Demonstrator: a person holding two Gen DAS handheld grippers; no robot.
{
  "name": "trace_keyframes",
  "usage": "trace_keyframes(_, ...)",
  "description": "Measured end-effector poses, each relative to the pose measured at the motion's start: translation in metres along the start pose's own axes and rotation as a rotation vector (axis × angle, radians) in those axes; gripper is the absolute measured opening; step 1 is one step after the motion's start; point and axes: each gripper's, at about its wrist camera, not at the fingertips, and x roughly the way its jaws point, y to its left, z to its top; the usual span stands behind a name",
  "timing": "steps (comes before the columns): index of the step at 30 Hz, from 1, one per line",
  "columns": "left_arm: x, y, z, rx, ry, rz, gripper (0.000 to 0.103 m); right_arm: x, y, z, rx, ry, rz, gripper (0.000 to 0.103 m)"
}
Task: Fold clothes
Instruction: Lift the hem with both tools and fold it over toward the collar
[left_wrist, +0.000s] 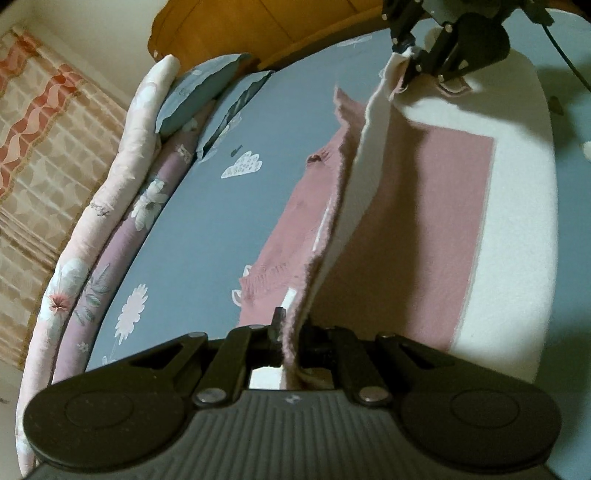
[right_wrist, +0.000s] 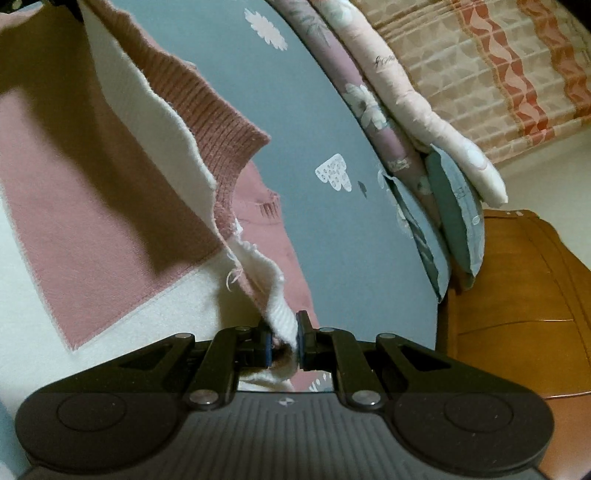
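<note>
Two grippers are seen clenched on the same garment, a pink and white knitted sweater (left_wrist: 424, 206). In the left wrist view, the left gripper (left_wrist: 288, 332) at the lower centre is closed tight on a fuzzy pink edge of the knit, which rises from between the fingers towards the upper right of the frame. There the right gripper (left_wrist: 424, 68) is seen from outside, pinching a white corner of the same cloth. In the right wrist view, the right gripper (right_wrist: 284, 339) at the lower centre is closed on a bunched fold of white ribbed knit, held between blue-faced pads (right_wrist: 300, 339); its jaws are kept slightly apart by the thickness of the cloth.

The held edge is lifted, while the rest of the sweater is spread on a blue bed sheet (left_wrist: 207, 229) printed with white clouds and flowers. What lies under the raised flap is hidden in shadow. The left gripper is cut off at the upper left corner of the right wrist view, and its fingers cannot be made out there.

A pink ribbed cuff (right_wrist: 229, 129) is seen hanging from the lifted edge. Rolled floral quilts (left_wrist: 122, 206), two blue pillows (left_wrist: 199, 103) and a wooden headboard (left_wrist: 229, 26) are ranged along the bed's far side, possibly against a patterned curtain (left_wrist: 48, 147).
</note>
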Motion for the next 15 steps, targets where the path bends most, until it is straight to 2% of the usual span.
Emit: trace_keyframes(15,0.036,0.017,-0.002,-0.044,0.010,-0.053,0.005,0.026,0.003,0.009,0.098,0.058,0.040,0.014)
